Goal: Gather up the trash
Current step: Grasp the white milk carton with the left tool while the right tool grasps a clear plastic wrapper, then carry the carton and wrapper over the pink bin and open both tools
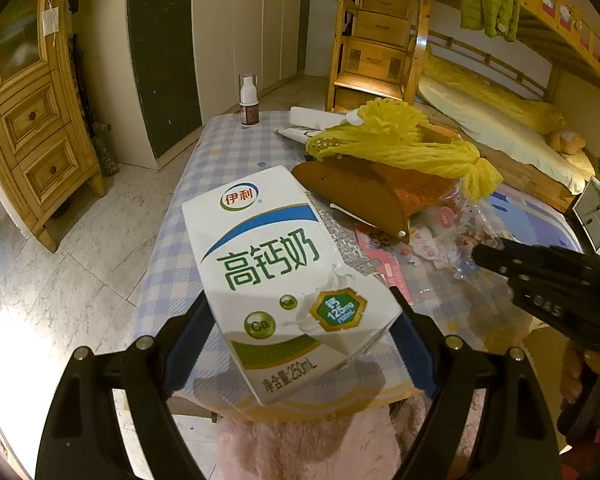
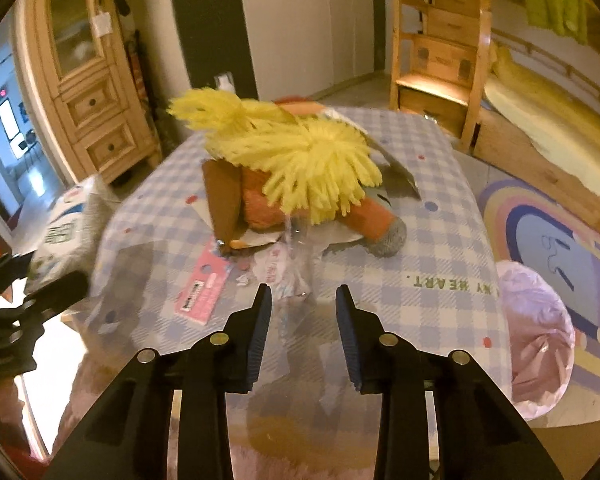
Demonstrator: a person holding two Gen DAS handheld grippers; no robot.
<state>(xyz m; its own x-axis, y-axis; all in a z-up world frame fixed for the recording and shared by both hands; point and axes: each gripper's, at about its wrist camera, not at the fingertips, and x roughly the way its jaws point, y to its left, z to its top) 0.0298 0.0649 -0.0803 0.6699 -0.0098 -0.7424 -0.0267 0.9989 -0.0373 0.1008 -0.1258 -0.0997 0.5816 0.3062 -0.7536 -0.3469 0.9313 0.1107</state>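
Left gripper (image 1: 300,312) is clamped on the milk carton (image 1: 280,276), pads on both side faces near its lower end; the carton sticks forward and up, lifted off the table (image 1: 172,240). Right gripper (image 2: 304,312) is spread wide with nothing between its fingers, hovering over the table's near edge.

Outward from the carton: just right of it and slightly beyond lies the pile, a brown cardboard piece (image 1: 352,196) under a doll with yellow yarn hair (image 1: 396,140). A pink label card (image 2: 204,292) and a crinkled clear wrapper (image 2: 292,268) lie at the pile's near side, right ahead of the right gripper's tips. A small bottle (image 1: 249,100) stands well beyond the carton at the far table edge. A bin with a pink liner (image 2: 536,336) sits off the table's right side, opposite side from the carton.

Risks:
- Carton is held low and tilted; if it's not empty, the far end could lever it out of the pads on the swing across.
- Path to the bin crosses the pile and the right gripper, so a snag on the yarn or a collision is plausible.
- The wrapper is thin and flat; the right wrist view is motion-blurred here, so I can't tell its exact edge. A pinch may just slide it.
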